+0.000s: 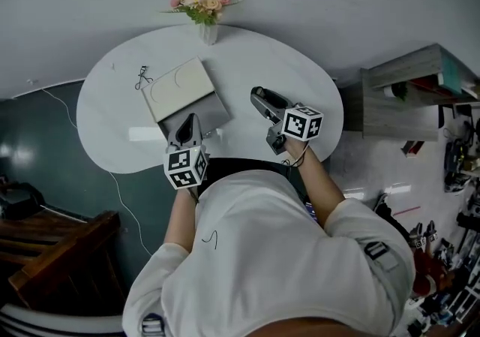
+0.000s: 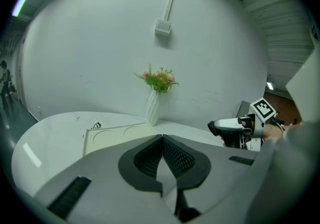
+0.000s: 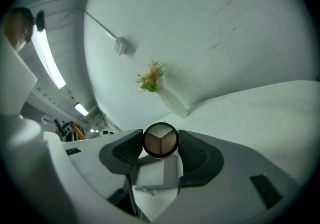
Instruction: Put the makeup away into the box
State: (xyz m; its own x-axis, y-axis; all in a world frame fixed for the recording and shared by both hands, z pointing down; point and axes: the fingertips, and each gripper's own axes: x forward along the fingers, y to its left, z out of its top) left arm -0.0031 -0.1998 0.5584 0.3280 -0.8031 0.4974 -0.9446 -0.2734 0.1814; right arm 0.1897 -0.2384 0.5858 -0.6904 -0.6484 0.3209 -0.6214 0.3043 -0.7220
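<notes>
A round compact (image 3: 160,140) with three brownish shades sits clamped between the jaws of my right gripper (image 3: 160,144), held above the table's right half. In the head view, that gripper (image 1: 259,95) hangs to the right of the box (image 1: 180,88). The box has a cream top with two round marks and a grey part on its near side. My left gripper (image 1: 189,124) is at the box's near edge. Its jaws are shut with nothing between them (image 2: 162,155). The cream box top (image 2: 117,135) lies just beyond them. A black eyelash curler (image 1: 142,77) lies on the table left of the box.
A white vase of pink flowers (image 1: 206,9) stands at the far edge of the white round table (image 1: 112,125), against the wall. A grey shelf unit (image 1: 405,99) stands to the right of the table, and dark wooden furniture (image 1: 60,245) to the lower left.
</notes>
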